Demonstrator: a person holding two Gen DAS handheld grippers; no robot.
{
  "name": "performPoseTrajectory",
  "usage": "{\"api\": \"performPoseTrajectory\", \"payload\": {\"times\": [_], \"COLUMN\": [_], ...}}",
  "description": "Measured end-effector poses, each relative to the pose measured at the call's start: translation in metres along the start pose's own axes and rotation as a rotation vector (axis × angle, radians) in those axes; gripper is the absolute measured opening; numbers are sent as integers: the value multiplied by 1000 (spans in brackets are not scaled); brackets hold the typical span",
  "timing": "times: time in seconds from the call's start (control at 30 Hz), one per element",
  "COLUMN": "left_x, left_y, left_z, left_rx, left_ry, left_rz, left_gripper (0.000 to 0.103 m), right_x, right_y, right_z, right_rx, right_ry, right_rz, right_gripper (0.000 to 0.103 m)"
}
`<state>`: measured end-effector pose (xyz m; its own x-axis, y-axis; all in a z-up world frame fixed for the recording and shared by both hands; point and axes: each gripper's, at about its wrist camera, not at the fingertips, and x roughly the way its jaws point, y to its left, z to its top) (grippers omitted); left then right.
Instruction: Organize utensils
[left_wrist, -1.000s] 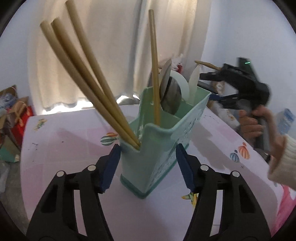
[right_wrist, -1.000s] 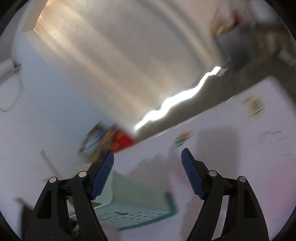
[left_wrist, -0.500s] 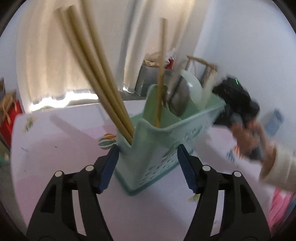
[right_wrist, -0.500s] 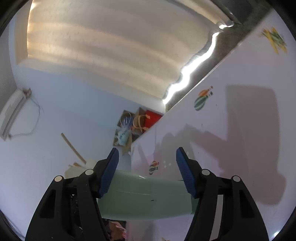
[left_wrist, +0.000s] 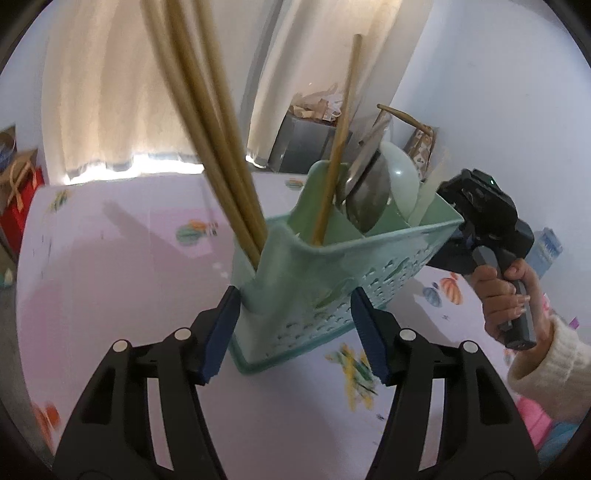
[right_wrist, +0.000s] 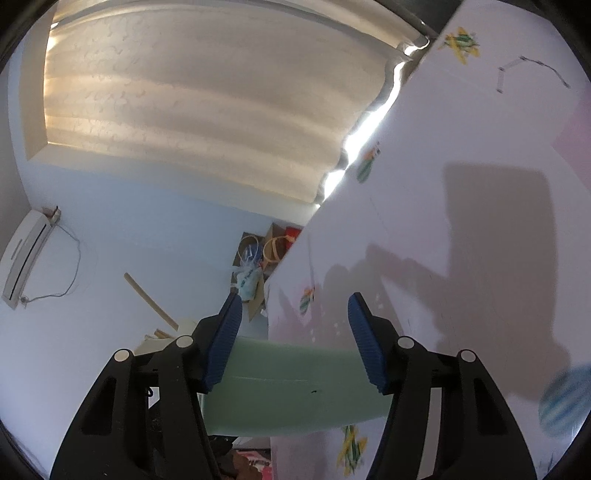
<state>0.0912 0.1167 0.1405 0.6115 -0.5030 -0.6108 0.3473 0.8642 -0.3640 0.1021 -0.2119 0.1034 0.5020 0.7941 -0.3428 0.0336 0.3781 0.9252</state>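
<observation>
While both claws straddle the mint-green perforated plastic utensil caddy (left_wrist: 332, 280) on the pale pink balloon-print tabletop (left_wrist: 122, 266), each is closing.
Left gripper (left_wrist: 295, 328) pads sit just beside its corner, contact unclear. Only left view shows contents: tan wooden chopsticks (left_wrist: 207, 125), steel spoon (left_wrist: 369, 195). Right gripper (right_wrist: 293, 341) spans the caddy's smooth end wall, rolled view; the hand (left_wrist: 502, 291) grips its handle.

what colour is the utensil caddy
Pale mint green, with small perforations on its side wall; the utensil caddy shows best in the left wrist view.
</observation>
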Motion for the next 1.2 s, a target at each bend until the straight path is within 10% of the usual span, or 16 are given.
{"api": "performPoseTrajectory", "payload": {"times": [0.53, 0.63, 0.77, 0.97, 1.2], "left_x": [-27, -50, -64, -19, 5], "left_y": [-43, -48, -63, -61, -52], "left_z": [-30, -28, -50, -73, -75], "left_rx": [-83, -63, 31, 16, -20], "left_ry": [-68, -175, -267, -149, -2], "left_rz": [146, 200, 335, 396, 431], "left_gripper": [57, 59, 75, 81, 87], "right_x": [-43, -78, -122, -105, -49], "right_y": [16, 40, 88, 64, 35], "right_z": [-25, -26, -70, -160, -160], "right_rx": [-106, -236, -627, -889, -922], "right_ry": [-60, -164, -294, -289, -41], "right_rz": [-88, -114, -353, -525, -684], "right_gripper": [59, 59, 68, 83, 90]}}
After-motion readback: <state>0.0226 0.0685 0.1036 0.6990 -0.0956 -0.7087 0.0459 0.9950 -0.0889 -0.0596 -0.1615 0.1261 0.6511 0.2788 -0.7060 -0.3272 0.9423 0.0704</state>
